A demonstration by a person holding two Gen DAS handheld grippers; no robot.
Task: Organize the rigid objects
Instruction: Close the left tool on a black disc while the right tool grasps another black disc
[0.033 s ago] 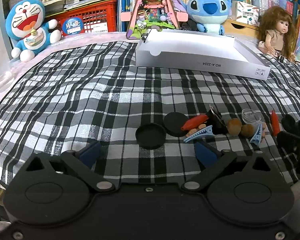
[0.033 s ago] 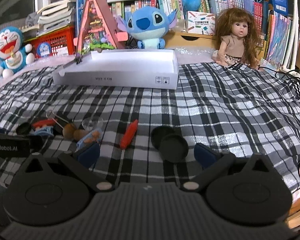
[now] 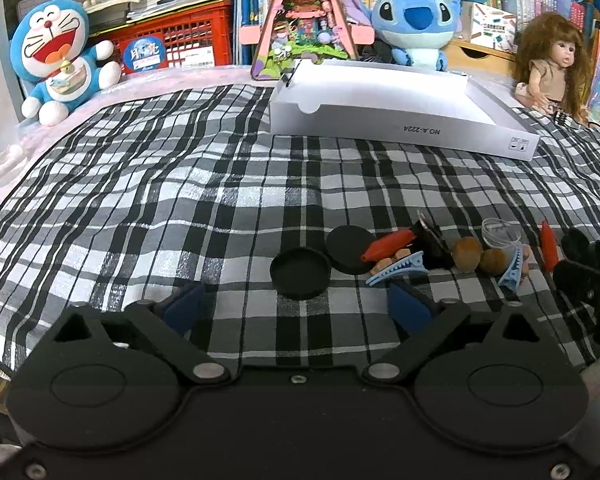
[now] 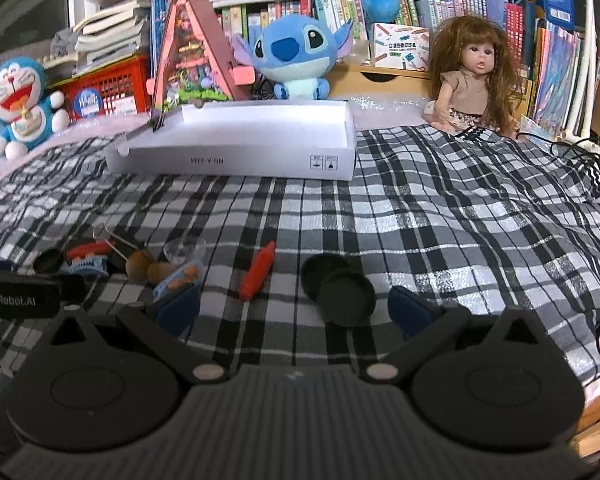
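On the checked cloth, my left gripper (image 3: 296,303) has its jaws closing, with a black round lid (image 3: 300,272) just ahead between the blue fingers and untouched. A second black disc (image 3: 350,250), a red clip (image 3: 388,244), a blue hair clip (image 3: 398,268), brown nuts (image 3: 466,254) and a clear cup (image 3: 500,234) lie to its right. My right gripper (image 4: 296,308) stands open behind two overlapping black lids (image 4: 346,298), and another red clip (image 4: 258,270) lies left of them. The white box (image 3: 400,120) sits at the back.
A Doraemon plush (image 3: 58,60), a triangular toy house (image 3: 304,28), a Stitch plush (image 3: 414,20) and a doll (image 3: 552,64) line the back before bookshelves. A red crate (image 3: 180,40) stands back left. Black cables (image 4: 572,160) trail over the cloth at the right.
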